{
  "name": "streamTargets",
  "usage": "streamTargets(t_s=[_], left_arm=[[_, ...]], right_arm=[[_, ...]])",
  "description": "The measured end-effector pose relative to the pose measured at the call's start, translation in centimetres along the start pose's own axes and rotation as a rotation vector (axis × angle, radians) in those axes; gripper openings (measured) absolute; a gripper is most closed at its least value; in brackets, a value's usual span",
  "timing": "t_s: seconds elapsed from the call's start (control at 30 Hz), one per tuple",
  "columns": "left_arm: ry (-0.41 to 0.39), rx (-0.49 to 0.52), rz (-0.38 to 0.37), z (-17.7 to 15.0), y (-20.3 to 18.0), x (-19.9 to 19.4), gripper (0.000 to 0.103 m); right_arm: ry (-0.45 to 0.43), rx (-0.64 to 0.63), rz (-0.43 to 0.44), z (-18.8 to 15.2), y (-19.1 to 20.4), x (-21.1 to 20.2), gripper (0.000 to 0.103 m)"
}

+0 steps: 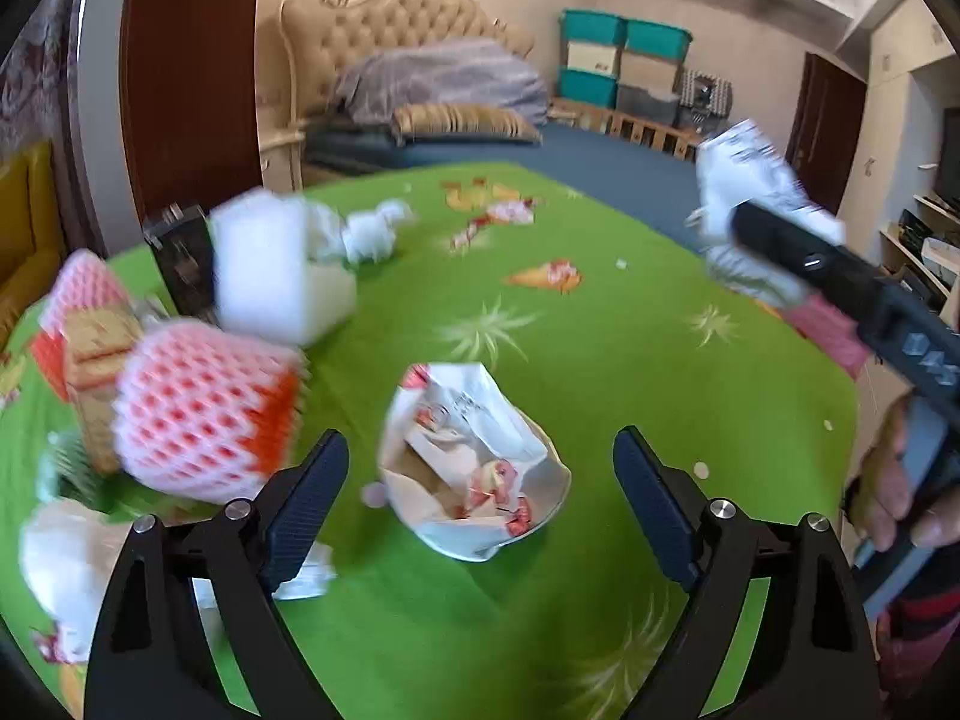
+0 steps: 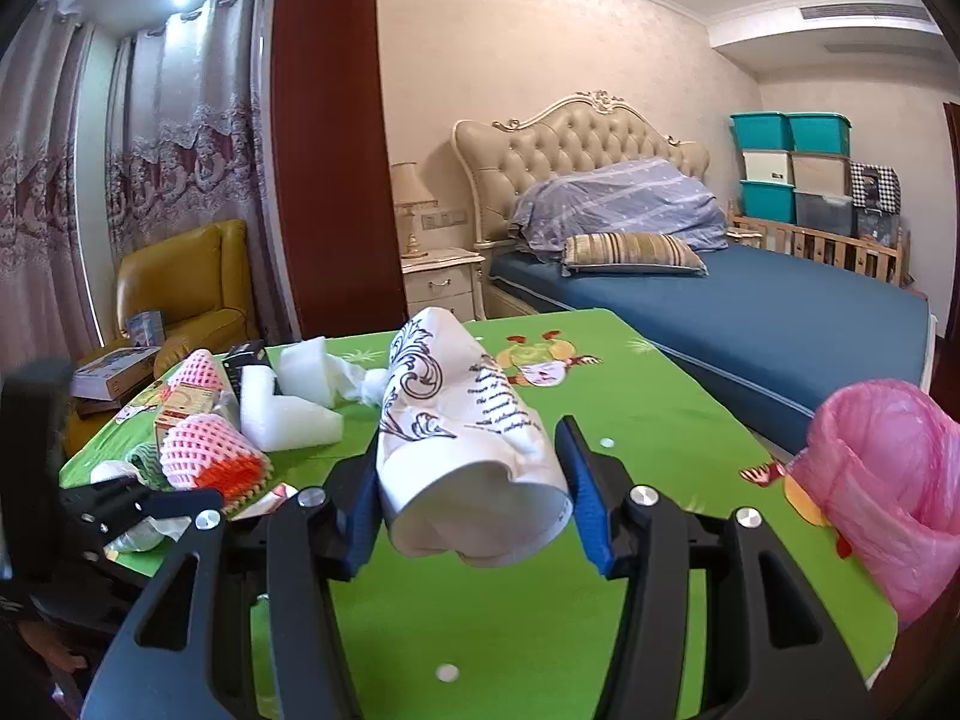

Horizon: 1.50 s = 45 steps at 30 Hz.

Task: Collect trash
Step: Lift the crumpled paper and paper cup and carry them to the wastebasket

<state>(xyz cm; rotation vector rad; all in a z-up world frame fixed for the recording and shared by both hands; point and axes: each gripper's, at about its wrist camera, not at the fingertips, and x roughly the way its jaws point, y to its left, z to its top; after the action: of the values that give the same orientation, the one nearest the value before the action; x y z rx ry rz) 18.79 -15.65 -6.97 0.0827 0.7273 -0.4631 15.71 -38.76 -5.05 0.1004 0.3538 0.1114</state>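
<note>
A crumpled white wrapper (image 1: 474, 462) with red print lies on the green tablecloth (image 1: 600, 330). My left gripper (image 1: 480, 438) stands open around it, with a gap between each pad and the paper. My right gripper (image 2: 465, 450) is shut on a crushed white paper cup (image 2: 456, 396) with black scroll print, held above the table. In the left wrist view that cup (image 1: 750, 198) hangs at the upper right in the black fingers (image 1: 798, 252). A pink trash bag (image 2: 882, 480) stands open at the table's right edge.
At the left lie pink foam fruit nets (image 1: 204, 402), white foam blocks (image 1: 270, 264), crumpled tissue (image 1: 372, 234) and a black box (image 1: 180, 258). A hand (image 1: 900, 480) grips the right handle. Beyond the table are a bed (image 2: 720, 312) and a yellow armchair (image 2: 180, 288).
</note>
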Motion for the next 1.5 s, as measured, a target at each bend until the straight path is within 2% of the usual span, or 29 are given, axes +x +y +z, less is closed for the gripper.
streamTargets(t_s=[0.1,0.13,0.17,0.23,0.5,0.9,1.2,1.5], left_arm=[[0.079,-0.024,0.005,0.1,-0.1,1.9,0.083],[0.088,-0.038,0.007,0.1,0.0,2.2,0.078],[0.097,-0.047,0.009,0.2,0.1,2.5,0.067],[0.097,-0.052,0.008,0.1,0.4,2.6,0.066],[-0.019,0.003,0.043,-0.1,-1.1,0.1,0.066],[-0.125,0.032,0.059,0.9,-3.0,-1.5,0.066],[-0.202,0.069,0.028,2.1,-5.5,-2.0,0.067],[-0.232,0.146,-0.022,3.6,-9.6,-1.0,0.067]], right_arm=[[0.01,0.007,0.0,-0.5,-0.5,0.0,0.052],[0.012,0.006,0.001,-0.7,-0.6,0.0,0.052],[0.015,0.006,0.002,-0.8,-0.6,0.0,0.052],[0.02,0.003,0.001,-1.1,-0.7,-0.1,0.052],[0.054,-0.01,-0.002,-2.6,-0.9,-0.4,0.052],[0.032,-0.005,-0.038,-2.8,-2.2,-1.3,0.052],[0.014,0.015,-0.089,-2.8,-4.4,-2.3,0.052],[-0.018,0.047,-0.171,-2.9,-8.0,-4.5,0.052]])
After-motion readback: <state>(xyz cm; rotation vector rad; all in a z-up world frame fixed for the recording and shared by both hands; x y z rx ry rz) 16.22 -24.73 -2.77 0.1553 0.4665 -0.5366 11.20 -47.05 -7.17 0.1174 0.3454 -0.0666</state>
